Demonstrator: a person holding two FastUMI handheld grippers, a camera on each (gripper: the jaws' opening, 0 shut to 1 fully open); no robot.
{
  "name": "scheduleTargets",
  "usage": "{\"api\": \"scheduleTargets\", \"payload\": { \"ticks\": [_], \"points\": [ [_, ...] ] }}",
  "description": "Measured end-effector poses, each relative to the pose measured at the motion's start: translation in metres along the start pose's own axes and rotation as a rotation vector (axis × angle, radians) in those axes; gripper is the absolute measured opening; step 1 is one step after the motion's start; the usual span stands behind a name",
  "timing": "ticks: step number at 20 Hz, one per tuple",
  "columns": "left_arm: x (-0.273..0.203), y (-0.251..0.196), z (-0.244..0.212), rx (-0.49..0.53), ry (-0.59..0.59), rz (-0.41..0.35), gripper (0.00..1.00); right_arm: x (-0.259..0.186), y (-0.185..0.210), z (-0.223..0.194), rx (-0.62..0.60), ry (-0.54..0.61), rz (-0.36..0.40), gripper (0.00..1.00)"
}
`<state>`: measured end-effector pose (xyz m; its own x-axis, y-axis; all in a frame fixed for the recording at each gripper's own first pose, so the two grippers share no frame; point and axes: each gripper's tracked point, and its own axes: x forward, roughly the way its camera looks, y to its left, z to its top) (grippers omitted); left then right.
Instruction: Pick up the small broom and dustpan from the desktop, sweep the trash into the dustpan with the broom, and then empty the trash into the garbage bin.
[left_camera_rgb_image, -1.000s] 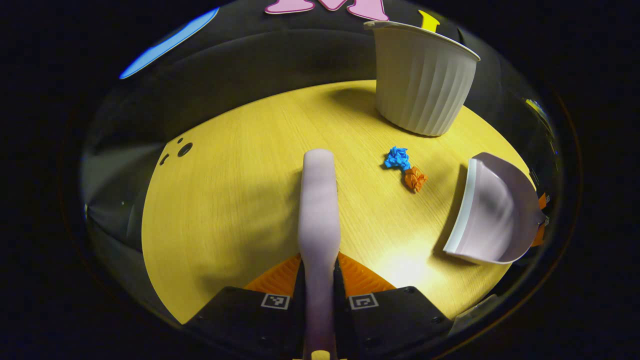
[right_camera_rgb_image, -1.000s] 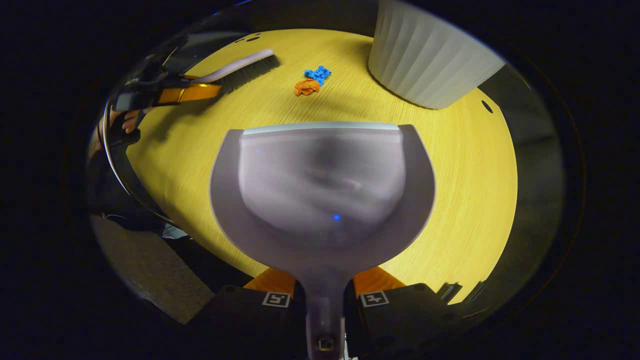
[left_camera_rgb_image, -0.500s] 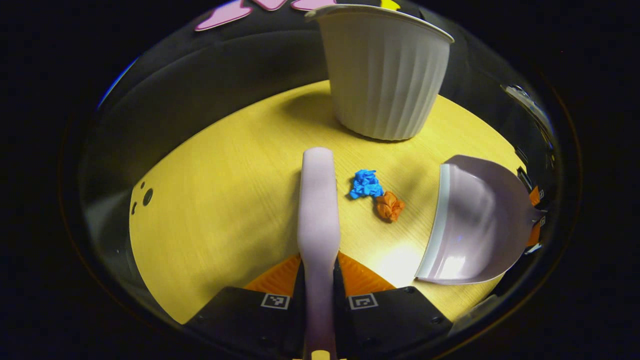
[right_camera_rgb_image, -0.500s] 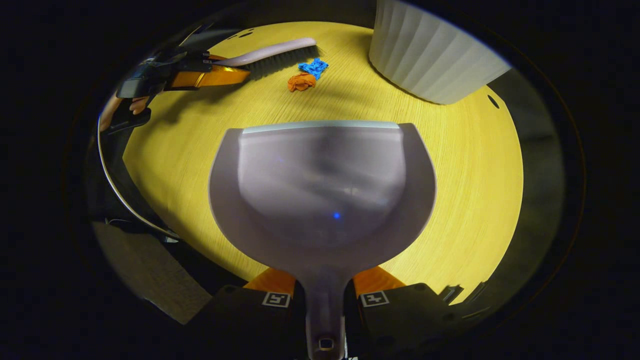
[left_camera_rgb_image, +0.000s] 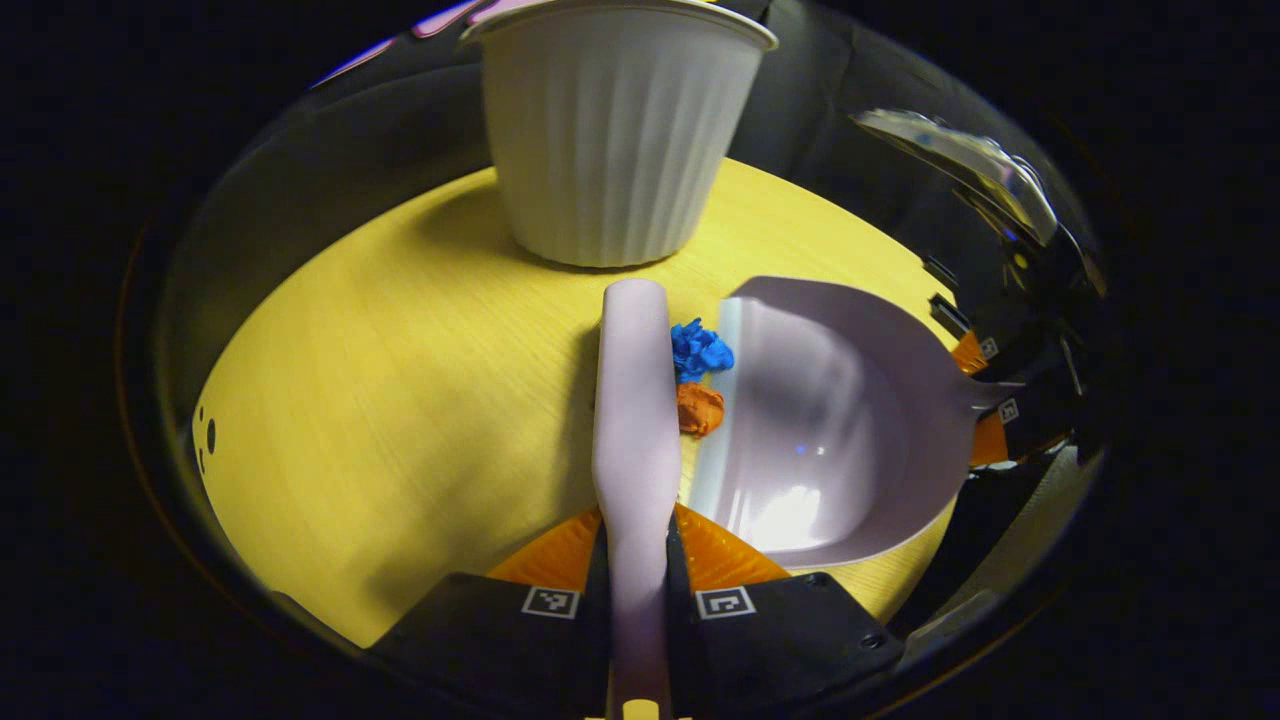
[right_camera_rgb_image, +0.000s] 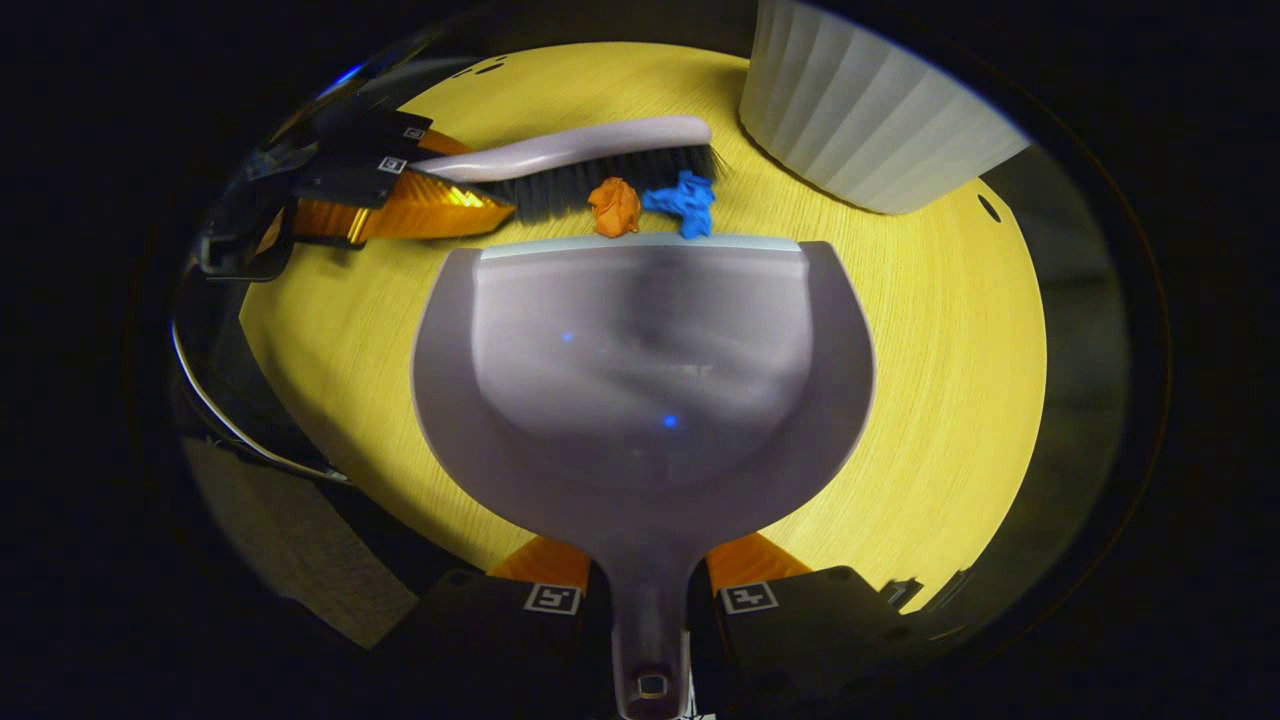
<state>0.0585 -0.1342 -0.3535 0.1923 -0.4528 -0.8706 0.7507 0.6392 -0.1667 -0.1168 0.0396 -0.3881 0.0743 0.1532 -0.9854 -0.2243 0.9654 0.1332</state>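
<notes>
Right gripper view: our right gripper (right_camera_rgb_image: 648, 585) clamps the dustpan (right_camera_rgb_image: 640, 400); our left gripper (right_camera_rgb_image: 400, 200) grips the broom (right_camera_rgb_image: 590, 150), pressing orange scrap (right_camera_rgb_image: 614, 207) and blue scrap (right_camera_rgb_image: 684, 203) against its lip, near the bin (right_camera_rgb_image: 870, 120).

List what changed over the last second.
The broom and dustpan closed in from opposite sides; the blue scrap and orange scrap now sit at the pan's front edge. Both grips and the bin are unchanged.
</notes>
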Motion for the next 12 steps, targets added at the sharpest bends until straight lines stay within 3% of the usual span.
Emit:
{"api": "scheduleTargets", "payload": {
  "ticks": [3, 8, 12],
  "points": [
    [-0.002, -0.014, 0.0, -0.003, 0.002, -0.044, 0.28, 0.006, 0.001, 0.001, 0.011, -0.056, -0.008, 0.36],
    [-0.006, -0.007, 0.002, -0.051, -0.015, -0.026, 0.28, 0.016, 0.016, 0.008, 0.088, -0.163, -0.01, 0.36],
    [-0.013, -0.002, 0.01, -0.084, -0.061, 0.032, 0.28, 0.014, 0.019, 0.008, 0.1, -0.211, -0.003, 0.35]
  ]
}}
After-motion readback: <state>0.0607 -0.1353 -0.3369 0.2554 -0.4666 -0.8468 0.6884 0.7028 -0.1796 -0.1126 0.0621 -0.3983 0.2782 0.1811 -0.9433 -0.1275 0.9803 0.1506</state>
